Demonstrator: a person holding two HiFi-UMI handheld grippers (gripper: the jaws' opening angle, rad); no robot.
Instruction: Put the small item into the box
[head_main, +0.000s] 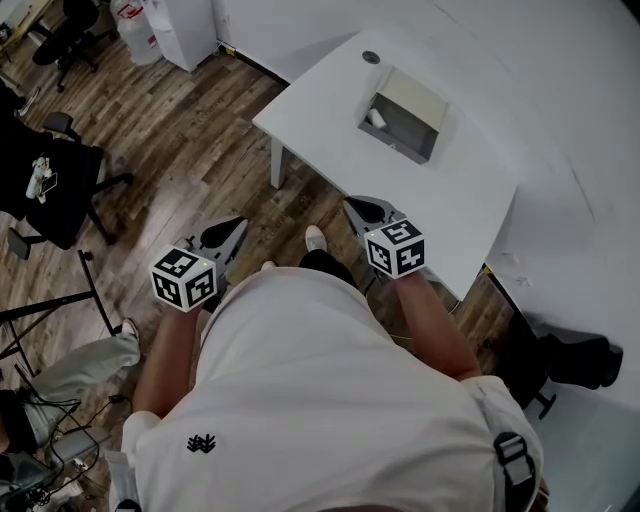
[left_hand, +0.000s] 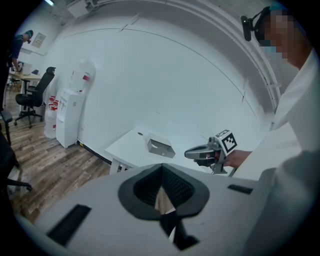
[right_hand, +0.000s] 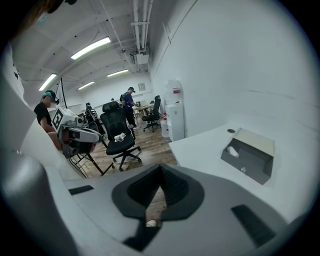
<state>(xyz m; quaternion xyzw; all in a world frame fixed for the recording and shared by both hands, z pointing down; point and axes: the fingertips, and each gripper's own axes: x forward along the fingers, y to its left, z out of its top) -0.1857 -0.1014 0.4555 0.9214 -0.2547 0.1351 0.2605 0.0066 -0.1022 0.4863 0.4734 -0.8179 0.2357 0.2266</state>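
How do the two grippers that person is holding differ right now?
The left gripper hangs over the wood floor; the right gripper shows at the near edge of the white table. The right gripper is nearer the open grey box than the left gripper. Both have jaws shut with nothing between them.

- The box (head_main: 403, 125) sits on the table (head_main: 325, 160), at 1 o'clock from the person.
- The small item (head_main: 376, 117) lies in the box, at its 9 o'clock end.
- A chair (head_main: 50, 190) stands at 10 o'clock, left of the table.
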